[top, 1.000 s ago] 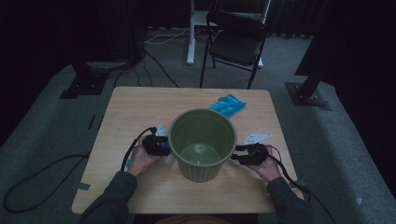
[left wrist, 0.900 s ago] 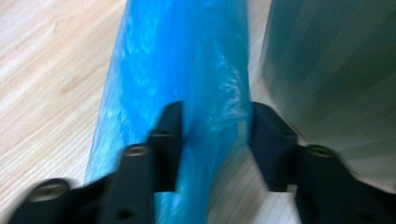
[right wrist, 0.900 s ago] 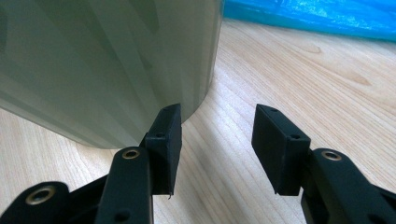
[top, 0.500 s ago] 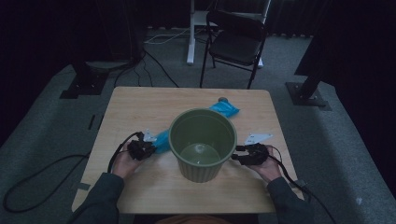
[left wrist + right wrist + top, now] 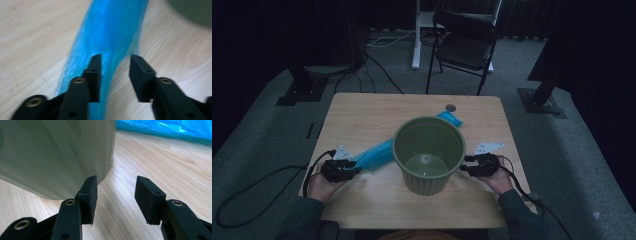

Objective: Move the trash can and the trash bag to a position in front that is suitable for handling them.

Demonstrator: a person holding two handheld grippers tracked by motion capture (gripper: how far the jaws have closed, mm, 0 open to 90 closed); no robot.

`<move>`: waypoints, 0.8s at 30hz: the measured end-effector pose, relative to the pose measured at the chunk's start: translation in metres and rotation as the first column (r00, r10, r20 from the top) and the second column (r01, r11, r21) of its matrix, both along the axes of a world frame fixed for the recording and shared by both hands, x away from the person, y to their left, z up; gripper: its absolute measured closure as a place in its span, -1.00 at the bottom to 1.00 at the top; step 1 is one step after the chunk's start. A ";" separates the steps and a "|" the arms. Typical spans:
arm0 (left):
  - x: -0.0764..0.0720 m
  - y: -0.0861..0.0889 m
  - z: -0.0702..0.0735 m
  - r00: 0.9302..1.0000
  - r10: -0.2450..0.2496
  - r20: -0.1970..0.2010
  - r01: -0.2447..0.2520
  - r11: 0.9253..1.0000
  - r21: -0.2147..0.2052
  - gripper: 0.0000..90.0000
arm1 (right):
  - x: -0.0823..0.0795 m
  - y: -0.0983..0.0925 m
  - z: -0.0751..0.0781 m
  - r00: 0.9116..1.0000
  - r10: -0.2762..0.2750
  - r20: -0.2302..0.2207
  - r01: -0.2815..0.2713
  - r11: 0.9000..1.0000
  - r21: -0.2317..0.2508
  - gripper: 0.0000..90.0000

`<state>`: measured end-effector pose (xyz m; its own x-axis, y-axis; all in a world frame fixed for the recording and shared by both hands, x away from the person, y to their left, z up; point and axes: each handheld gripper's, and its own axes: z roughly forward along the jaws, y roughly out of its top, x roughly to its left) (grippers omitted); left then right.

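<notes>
Dim room's wooden desk (image 5: 362, 115): crinkly blue plastic bag (image 5: 374, 155) ran lengthwise rightward from the just-reopened left tongs (image 5: 354, 169), unpinched; right tongs (image 5: 463, 167) gaped empty.

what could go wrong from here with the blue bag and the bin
1. The left claw has just been opening, and the blue bag lies loose between its jaws, so a further pull may leave the bag behind.
2. The bag runs behind the green bin; dragging it could nudge or tip the bin.
3. The right claw is open beside the bin's base, not gripping, so nothing steadies it.
</notes>
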<state>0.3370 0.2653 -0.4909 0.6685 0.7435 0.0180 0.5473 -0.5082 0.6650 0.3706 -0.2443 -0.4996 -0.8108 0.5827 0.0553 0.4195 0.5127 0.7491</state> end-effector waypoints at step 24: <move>0.070 -0.068 0.049 0.990 -0.092 0.108 0.102 0.991 -0.092 0.15 | 0.002 -0.002 -0.001 1.000 0.000 -0.013 0.000 1.000 -0.010 0.14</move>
